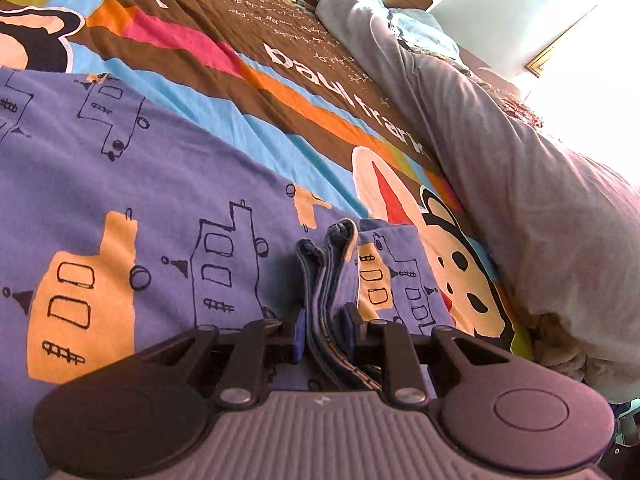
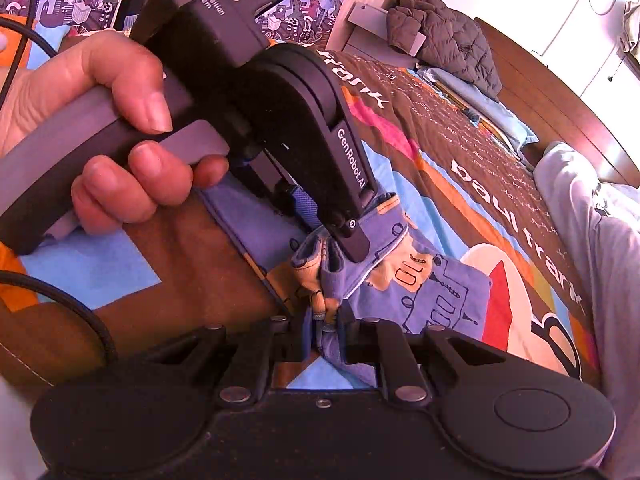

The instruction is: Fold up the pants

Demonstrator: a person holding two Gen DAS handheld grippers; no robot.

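The pants (image 1: 132, 208) are purple-blue with orange and outlined house prints. They lie spread on the bed. My left gripper (image 1: 325, 330) is shut on a bunched, layered edge of the pants. In the right wrist view my right gripper (image 2: 326, 330) is shut on another bunched edge of the pants (image 2: 436, 292). The left gripper (image 2: 344, 236) shows there too, held by a hand just above and beyond my right gripper, pinching the same cloth close by.
The bed has a brown, blue, orange and pink "paul frank" cover (image 1: 304, 92). A grey rumpled duvet (image 1: 520, 168) lies along its right side. A dark padded jacket (image 2: 448, 36) sits at the far end. A black cable (image 2: 68, 304) hangs at left.
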